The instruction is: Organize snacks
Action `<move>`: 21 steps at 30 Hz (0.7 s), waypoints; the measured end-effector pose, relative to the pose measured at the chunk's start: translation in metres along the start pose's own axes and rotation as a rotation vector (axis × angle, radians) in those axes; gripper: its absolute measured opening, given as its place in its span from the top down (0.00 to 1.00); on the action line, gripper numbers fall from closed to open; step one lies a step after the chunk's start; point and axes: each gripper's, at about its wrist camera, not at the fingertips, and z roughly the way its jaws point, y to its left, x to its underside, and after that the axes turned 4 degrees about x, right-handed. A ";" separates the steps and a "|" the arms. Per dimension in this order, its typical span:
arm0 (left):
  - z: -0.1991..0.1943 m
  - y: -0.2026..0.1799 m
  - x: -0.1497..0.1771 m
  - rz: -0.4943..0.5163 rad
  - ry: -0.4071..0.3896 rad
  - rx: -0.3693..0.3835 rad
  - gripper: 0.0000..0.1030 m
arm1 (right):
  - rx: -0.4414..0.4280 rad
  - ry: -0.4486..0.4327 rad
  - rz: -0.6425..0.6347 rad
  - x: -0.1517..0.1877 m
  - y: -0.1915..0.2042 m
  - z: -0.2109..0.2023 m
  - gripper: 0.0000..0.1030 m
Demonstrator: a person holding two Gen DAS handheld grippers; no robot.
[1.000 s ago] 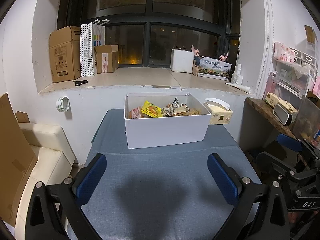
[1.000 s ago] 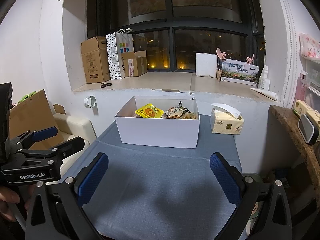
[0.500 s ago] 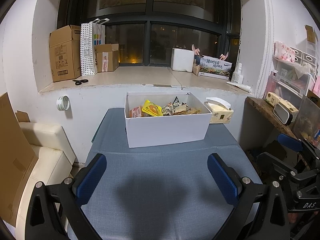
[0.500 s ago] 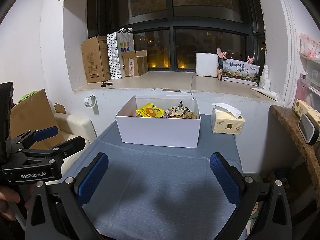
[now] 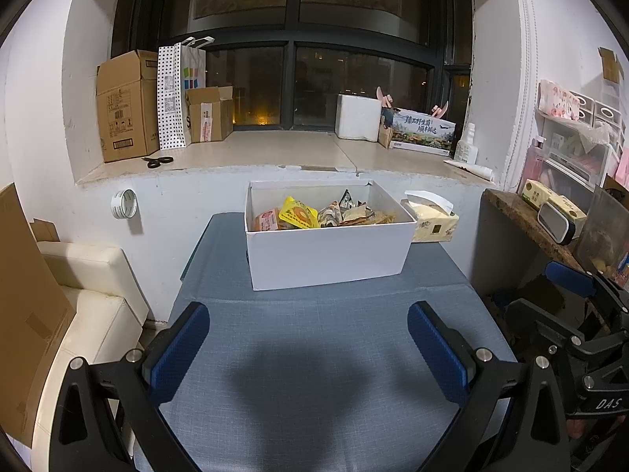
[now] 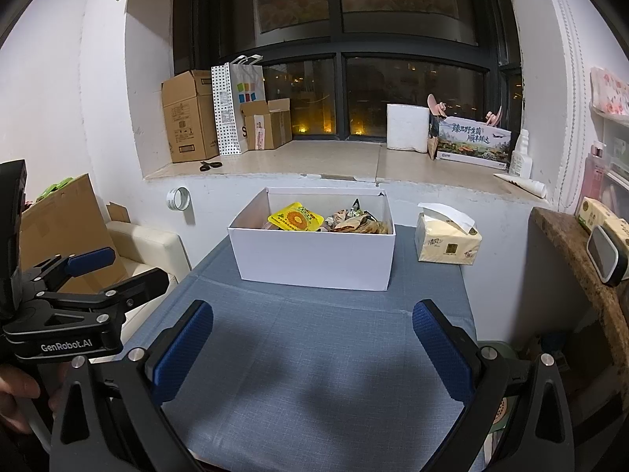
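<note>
The grey-blue cloth-covered bench [image 5: 314,354] runs out toward the white windowsill wall, its near half bare. At 12 o'clock on it, against the far edge, stands the open white rectangular cardboard box [image 5: 326,251], likely set there so both claws can reach over its low front wall. The snacks all lie inside it, none on the cloth: a yellow square packet with an orange disc [image 5: 298,215] propped on top at the left, crinkled brown-and-silver wrappers [image 5: 346,210] heaped to its right. That fits either a gathered pile or one waiting to be sorted. At 2 o'clock, just beside the box, sits a pale-yellow soft tissue pack [image 6: 448,242]. The left claw [image 5: 310,348] and right claw [image 6: 314,350] hover over bare cloth, each spread wide and empty.
</note>
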 end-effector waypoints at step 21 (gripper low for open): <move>0.001 -0.001 0.002 0.004 0.006 -0.010 0.00 | 0.001 0.002 -0.001 0.000 0.001 0.000 0.00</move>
